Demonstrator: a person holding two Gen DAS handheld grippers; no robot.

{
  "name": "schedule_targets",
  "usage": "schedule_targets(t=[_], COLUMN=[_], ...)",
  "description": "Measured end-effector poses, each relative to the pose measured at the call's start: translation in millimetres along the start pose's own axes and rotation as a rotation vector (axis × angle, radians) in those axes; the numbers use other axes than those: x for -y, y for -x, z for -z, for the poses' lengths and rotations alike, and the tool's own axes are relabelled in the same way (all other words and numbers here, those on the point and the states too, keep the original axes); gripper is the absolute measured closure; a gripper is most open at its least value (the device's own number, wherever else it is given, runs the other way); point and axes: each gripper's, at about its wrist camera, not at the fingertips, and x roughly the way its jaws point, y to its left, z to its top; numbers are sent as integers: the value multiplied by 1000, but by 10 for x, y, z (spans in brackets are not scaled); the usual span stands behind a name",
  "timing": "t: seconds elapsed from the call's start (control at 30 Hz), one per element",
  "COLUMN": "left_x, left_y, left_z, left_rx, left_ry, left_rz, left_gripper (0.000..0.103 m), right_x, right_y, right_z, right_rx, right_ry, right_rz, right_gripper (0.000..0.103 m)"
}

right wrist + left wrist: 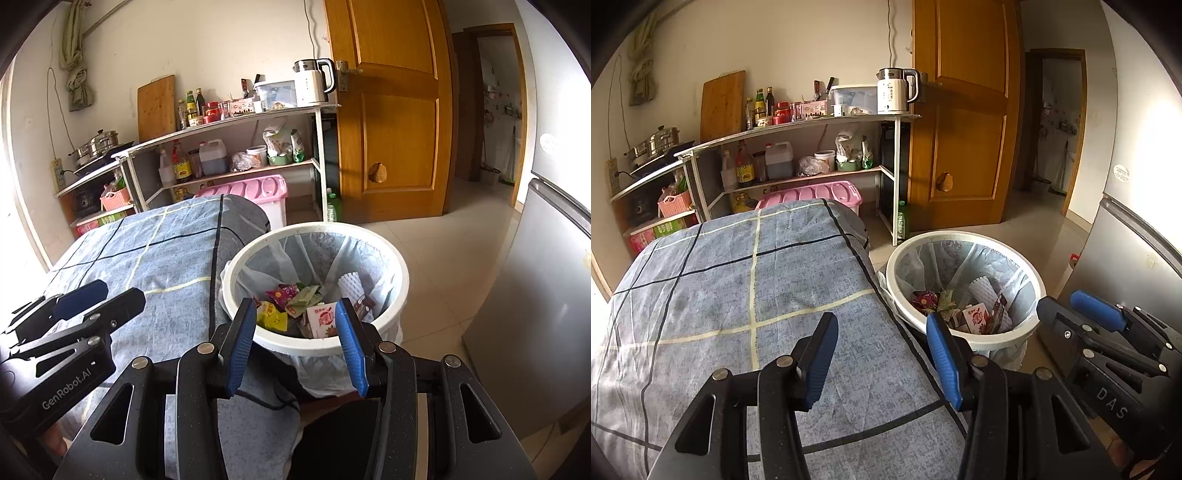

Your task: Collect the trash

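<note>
1. both our claws are spread and carry nothing: left claw (882, 354) over the cloth-covered worktop (738, 295), right claw (297, 343) at the bin's near rim.
2. the wrappers and carton (321, 319) lie inside the lined white trash bin (391, 258).
3. we judge collection nearly done; scan the worktop before withdrawing.

Black tongs (882, 354), blue ribbed pads (242, 347), silver rivets.

We find the left gripper (882, 356) over the checked blue cloth (738, 295), jaws apart with nothing between them. Beside the cloth's edge stands a white bin (964, 240), bag-lined, holding wrappers (975, 317). The right gripper (1082, 306) shows at right.
</note>
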Motion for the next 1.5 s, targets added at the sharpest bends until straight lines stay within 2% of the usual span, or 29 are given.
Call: schedule_targets(t=[1.5], left_x=[-100], left_y=[50], left_z=[57], left_rx=[-3], left_ry=[23], left_rz=[-33], left_gripper=[53], right_x=[-80], right_y=[41], right_z=[45], right_rx=[-6], right_ry=[10], right_rz=[-16], right_gripper=[58])
